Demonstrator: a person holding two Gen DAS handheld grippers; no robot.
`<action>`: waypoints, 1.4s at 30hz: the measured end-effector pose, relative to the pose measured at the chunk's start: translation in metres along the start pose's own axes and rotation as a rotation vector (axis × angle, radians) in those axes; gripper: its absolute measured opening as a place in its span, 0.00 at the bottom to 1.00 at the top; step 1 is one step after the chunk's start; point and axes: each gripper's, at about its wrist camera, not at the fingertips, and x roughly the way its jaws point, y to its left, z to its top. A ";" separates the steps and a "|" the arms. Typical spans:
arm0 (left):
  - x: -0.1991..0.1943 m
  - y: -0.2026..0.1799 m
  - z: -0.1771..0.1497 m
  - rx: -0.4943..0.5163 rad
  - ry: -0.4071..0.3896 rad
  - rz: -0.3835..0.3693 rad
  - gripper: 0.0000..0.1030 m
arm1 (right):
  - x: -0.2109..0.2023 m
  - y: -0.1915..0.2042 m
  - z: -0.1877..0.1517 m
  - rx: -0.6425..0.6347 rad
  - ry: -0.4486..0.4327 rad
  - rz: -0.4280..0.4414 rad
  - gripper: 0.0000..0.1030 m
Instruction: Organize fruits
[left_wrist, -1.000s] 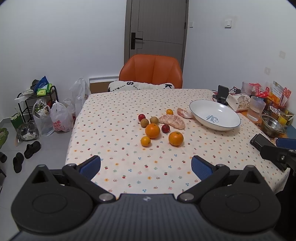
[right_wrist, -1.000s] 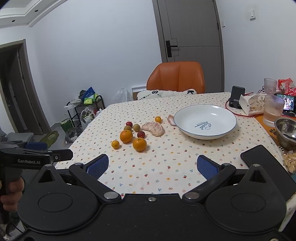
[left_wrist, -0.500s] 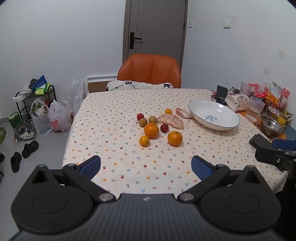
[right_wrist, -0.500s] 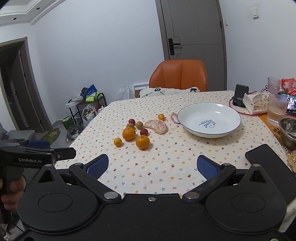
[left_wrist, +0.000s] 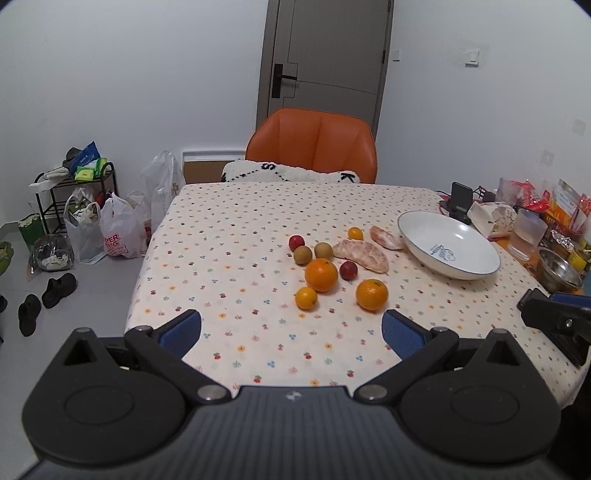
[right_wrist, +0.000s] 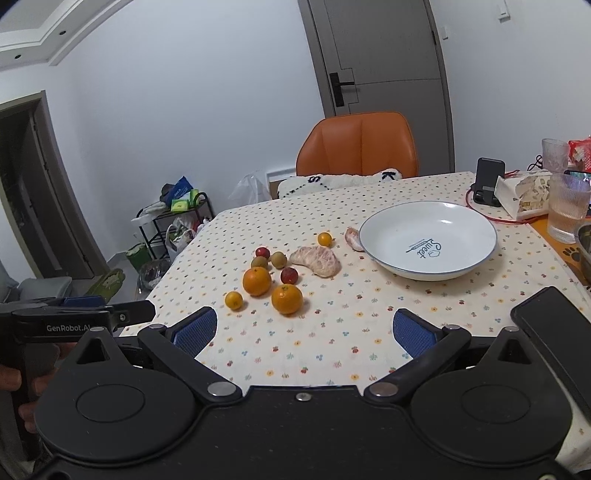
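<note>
both tongs (left_wrist: 291, 332) (right_wrist: 301, 330) agape above table (left_wrist: 240, 236)

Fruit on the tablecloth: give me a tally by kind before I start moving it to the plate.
Large oranges: 2
Small oranges: 2
Red round fruits: 2
Brownish-green round fruits: 2
Peeled citrus pieces: 2
Total: 10, none in the plate.

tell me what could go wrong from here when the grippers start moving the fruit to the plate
1. The fruits sit tightly clustered: closing on the large orange could knock the red fruit or small orange, which may roll.
2. The peeled pomelo segment looks soft; a hard squeeze might crush it.
3. The phone lies beside the right gripper and could get bumped.
</note>
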 end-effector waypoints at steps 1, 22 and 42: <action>0.003 0.001 0.001 0.003 -0.002 -0.001 1.00 | 0.004 0.000 0.001 0.002 0.002 -0.004 1.00; 0.086 0.014 0.015 0.030 0.029 -0.072 0.92 | 0.086 -0.017 0.008 0.072 0.077 -0.043 1.00; 0.147 0.011 0.006 0.011 0.134 -0.168 0.46 | 0.144 -0.009 0.009 0.037 0.157 0.062 0.76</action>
